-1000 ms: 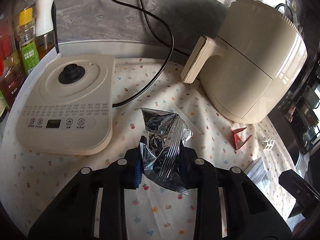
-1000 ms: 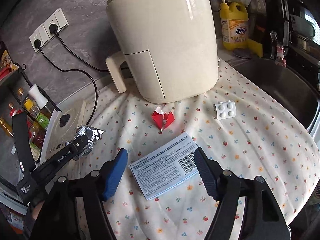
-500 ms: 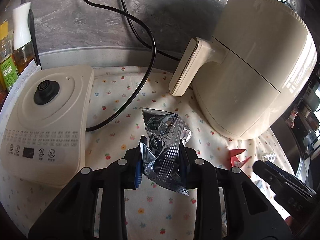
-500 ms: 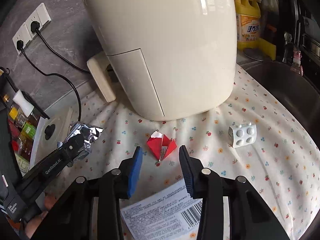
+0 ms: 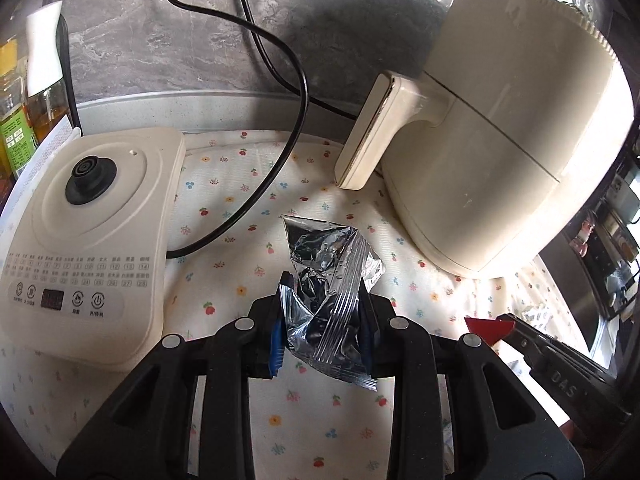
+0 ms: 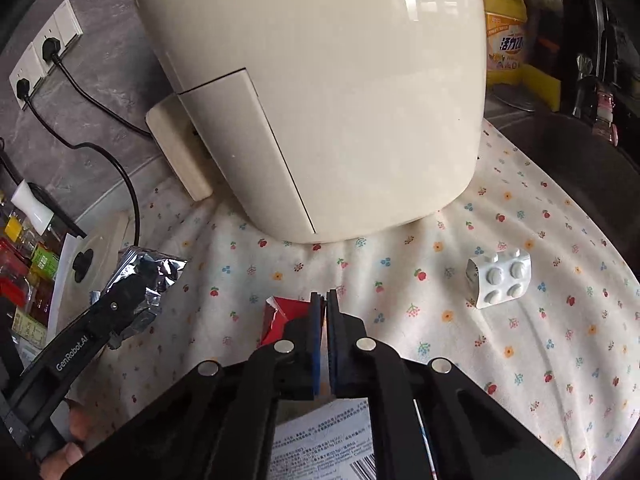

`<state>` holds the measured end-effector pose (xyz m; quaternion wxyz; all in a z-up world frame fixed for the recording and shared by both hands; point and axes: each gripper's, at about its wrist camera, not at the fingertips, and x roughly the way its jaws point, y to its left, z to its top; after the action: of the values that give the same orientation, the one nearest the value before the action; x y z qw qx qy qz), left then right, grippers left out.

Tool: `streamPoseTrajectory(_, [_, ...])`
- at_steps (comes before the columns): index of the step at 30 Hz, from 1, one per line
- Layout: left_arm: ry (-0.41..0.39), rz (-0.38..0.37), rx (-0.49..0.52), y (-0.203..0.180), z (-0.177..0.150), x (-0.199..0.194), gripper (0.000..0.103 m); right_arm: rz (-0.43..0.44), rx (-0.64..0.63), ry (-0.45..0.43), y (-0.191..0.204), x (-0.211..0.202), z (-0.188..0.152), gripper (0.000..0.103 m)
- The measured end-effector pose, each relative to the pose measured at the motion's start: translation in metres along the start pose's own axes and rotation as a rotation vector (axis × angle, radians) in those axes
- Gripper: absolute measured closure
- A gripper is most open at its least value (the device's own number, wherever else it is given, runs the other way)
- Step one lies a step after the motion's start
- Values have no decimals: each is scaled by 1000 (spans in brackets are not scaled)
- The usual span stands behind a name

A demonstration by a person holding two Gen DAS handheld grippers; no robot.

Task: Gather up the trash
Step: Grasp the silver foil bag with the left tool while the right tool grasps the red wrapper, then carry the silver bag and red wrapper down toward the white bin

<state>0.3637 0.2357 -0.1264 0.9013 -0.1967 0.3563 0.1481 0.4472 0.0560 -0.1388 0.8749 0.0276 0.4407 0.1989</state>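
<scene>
My left gripper [image 5: 322, 312] is shut on a crumpled silver foil wrapper [image 5: 328, 280] and holds it above the flowered cloth; the wrapper also shows in the right wrist view [image 6: 148, 276]. My right gripper [image 6: 325, 300] has its jaws pressed together on a red paper scrap [image 6: 282, 316] lying on the cloth in front of the air fryer. The scrap also shows in the left wrist view [image 5: 490, 326]. A white pill blister pack [image 6: 500, 278] lies to the right. A printed leaflet [image 6: 324, 448] lies under the right gripper.
A cream air fryer [image 6: 320, 92] stands close behind the red scrap. A cream kettle base [image 5: 84, 216] with a black cord [image 5: 280, 152] sits at the left. Bottles [image 5: 20, 120] stand at the far left. A dark sink [image 6: 568, 168] and a yellow detergent bottle [image 6: 506, 40] are at the right.
My right gripper moved forward off the leaflet to the red scrap and its jaws closed on it. My left gripper kept its hold on the foil wrapper and shifted slightly.
</scene>
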Motion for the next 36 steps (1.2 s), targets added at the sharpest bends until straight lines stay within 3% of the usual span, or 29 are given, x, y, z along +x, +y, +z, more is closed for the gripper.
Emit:
streamPoseTrajectory(11, [-58,-24,42,-38,-21,-54,74,57,5,-85,-17,-77,-24,99])
streamPoseTrajectory(26, [-134,-13,59,-81,-81,-160,74,75,7,-139,-63,-193,-93,99])
streamPoseTrajectory(36, [-145,-43,92,-112,-120,-204,74,68,24,-166,-94,-251,-136,99])
